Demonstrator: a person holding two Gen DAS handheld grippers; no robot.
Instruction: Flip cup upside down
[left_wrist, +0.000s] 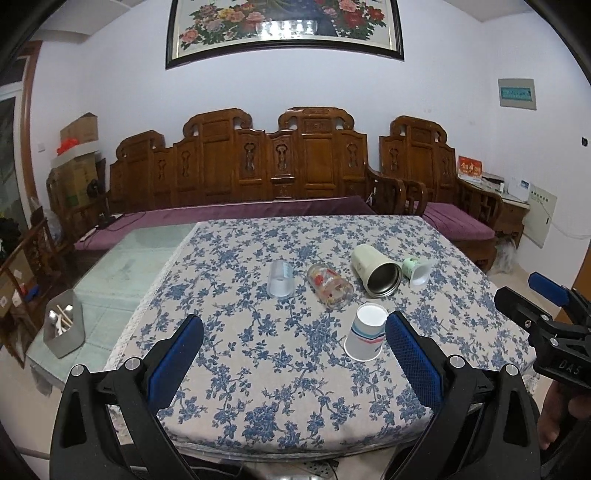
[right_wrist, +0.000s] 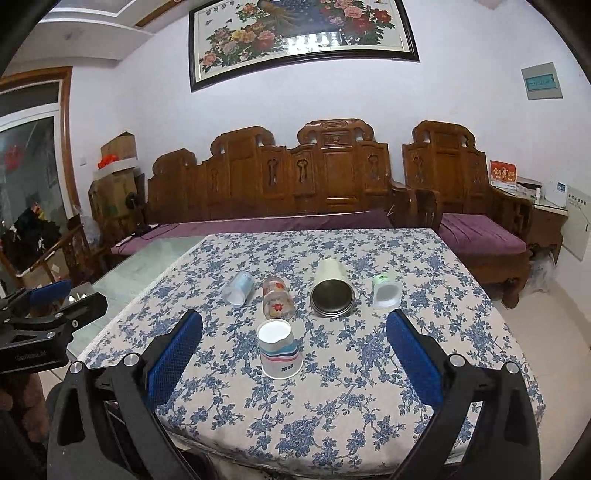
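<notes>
Paper cup (right_wrist: 280, 349) stands inverted, four cups (right_wrist: 331, 291) lie sideways; both grippers' jaws wide.

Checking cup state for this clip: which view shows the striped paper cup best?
The right wrist view: the paper cup stands upside down near the picture's middle, between the open right gripper fingers, nothing covering it. In the left wrist view the cup sits beside the open left gripper's right finger, which hides its edge.
</notes>
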